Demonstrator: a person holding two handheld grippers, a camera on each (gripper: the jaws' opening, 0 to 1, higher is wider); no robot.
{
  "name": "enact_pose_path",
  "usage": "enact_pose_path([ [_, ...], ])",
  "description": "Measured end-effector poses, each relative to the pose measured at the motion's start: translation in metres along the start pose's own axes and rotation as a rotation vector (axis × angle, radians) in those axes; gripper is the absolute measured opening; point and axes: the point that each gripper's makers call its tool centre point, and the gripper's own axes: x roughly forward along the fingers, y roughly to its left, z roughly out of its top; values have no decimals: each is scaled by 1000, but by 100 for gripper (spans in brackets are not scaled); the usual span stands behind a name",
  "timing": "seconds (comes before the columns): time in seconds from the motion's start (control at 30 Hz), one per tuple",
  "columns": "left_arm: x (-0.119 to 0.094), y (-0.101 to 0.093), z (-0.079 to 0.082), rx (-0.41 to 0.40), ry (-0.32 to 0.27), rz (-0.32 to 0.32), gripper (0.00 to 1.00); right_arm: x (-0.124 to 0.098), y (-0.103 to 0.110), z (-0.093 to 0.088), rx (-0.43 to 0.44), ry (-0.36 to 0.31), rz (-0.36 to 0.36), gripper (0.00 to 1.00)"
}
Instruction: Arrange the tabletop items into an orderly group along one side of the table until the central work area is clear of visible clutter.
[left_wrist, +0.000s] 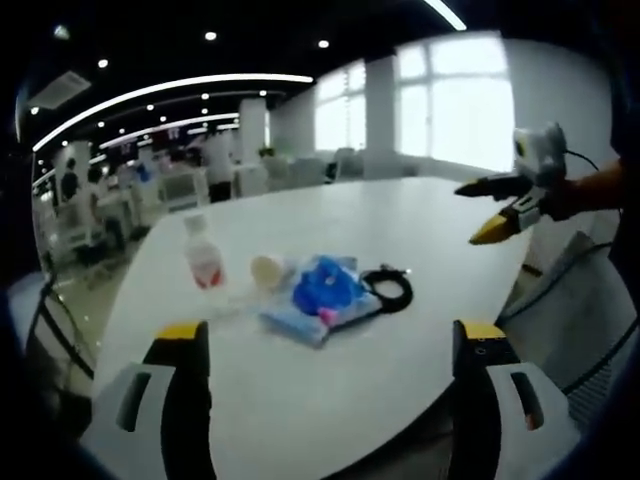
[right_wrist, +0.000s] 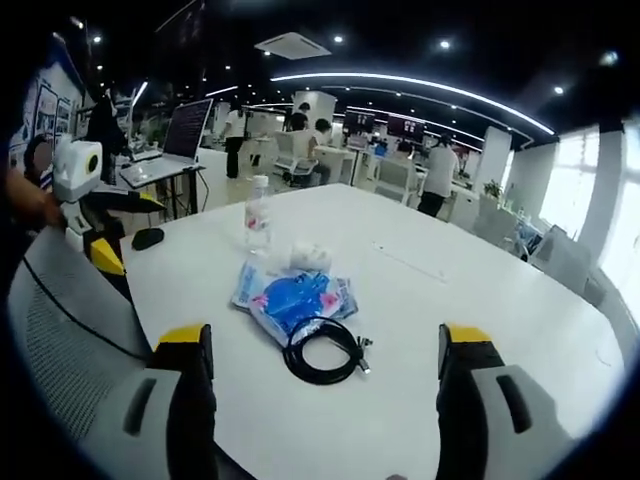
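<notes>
On the white table (left_wrist: 330, 400) lies a small cluster: a clear water bottle (left_wrist: 203, 258) with a red label, a pale cup-like item (left_wrist: 267, 268) on its side, a blue plastic packet (left_wrist: 325, 295) and a coiled black cable (left_wrist: 390, 287). My left gripper (left_wrist: 330, 332) hovers open over the near edge, well short of them. The right gripper (left_wrist: 482, 210) hangs open at the right edge, above the table. In the right gripper view the bottle (right_wrist: 257, 222), packet (right_wrist: 295, 295) and cable (right_wrist: 322, 352) lie ahead of my open right gripper (right_wrist: 322, 340). The left gripper (right_wrist: 128, 232) shows at the left.
A black mouse (right_wrist: 147, 238) sits near the table's left edge. A grey mesh chair (right_wrist: 60, 330) stands close by the near corner, another chair (left_wrist: 585, 310) beside the table. Office desks, a laptop (right_wrist: 170, 150) and people fill the background. Bare tabletop (right_wrist: 480, 280) stretches beyond the cluster.
</notes>
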Motion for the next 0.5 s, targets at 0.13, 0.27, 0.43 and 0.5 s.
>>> enact_pose_path([
  [0.13, 0, 0, 0, 10, 0, 5, 99, 8, -1, 2, 18, -6, -3, 93],
  [0.27, -1, 1, 0, 13, 1, 7, 99, 16, 1, 5, 0, -13, -1, 92],
  [0.43, -1, 1, 1, 15, -2, 6, 99, 29, 4, 12, -13, -23, 12, 92],
  [0.5, -2, 1, 1, 15, -4, 6, 99, 33, 6, 14, -29, -26, 17, 92],
])
